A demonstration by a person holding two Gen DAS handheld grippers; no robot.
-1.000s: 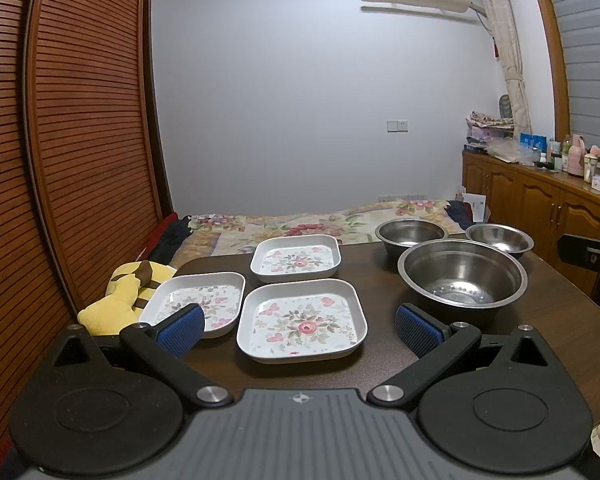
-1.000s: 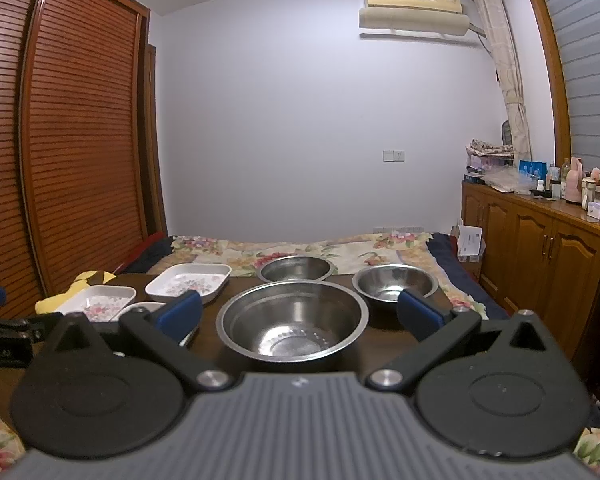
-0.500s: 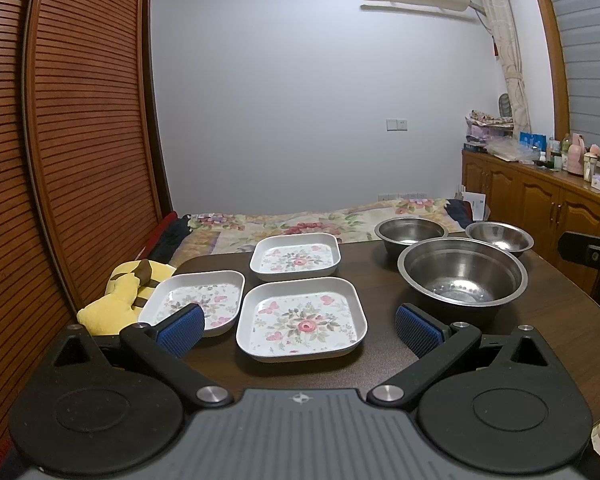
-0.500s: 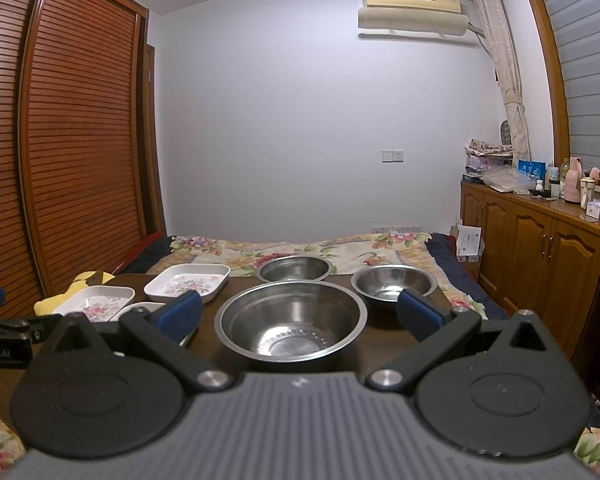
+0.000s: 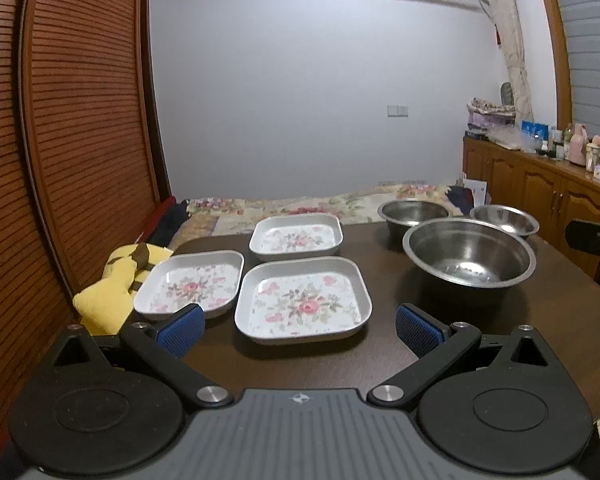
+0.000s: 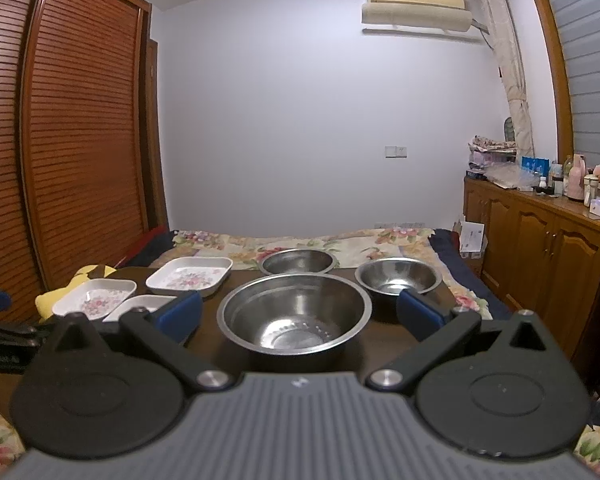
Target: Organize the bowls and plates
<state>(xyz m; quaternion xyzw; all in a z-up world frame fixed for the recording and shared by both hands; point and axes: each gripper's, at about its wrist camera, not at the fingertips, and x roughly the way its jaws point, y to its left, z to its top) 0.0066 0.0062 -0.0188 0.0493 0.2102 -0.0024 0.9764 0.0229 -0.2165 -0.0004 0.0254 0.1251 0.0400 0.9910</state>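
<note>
Three white square plates with flower prints lie on the dark round table (image 5: 384,344): a near one (image 5: 302,306), a left one (image 5: 190,288) and a far one (image 5: 296,237). To their right stand three steel bowls: a large one (image 5: 469,257) (image 6: 294,314) and two smaller ones (image 5: 414,213) (image 5: 504,219) behind it. My left gripper (image 5: 299,330) is open, just short of the near plate. My right gripper (image 6: 299,314) is open, with the large bowl right in front of its blue pads (image 6: 418,312). Both hold nothing.
A yellow plush toy (image 5: 116,284) lies off the table's left edge beside a slatted wooden wardrobe (image 5: 60,160). A bed with a flowered cover (image 6: 364,246) stands behind the table. Wooden cabinets (image 6: 548,256) with bottles line the right wall.
Both grippers have edged slightly forward and upward. The plates and bowls have not moved, and both grippers stay open.
</note>
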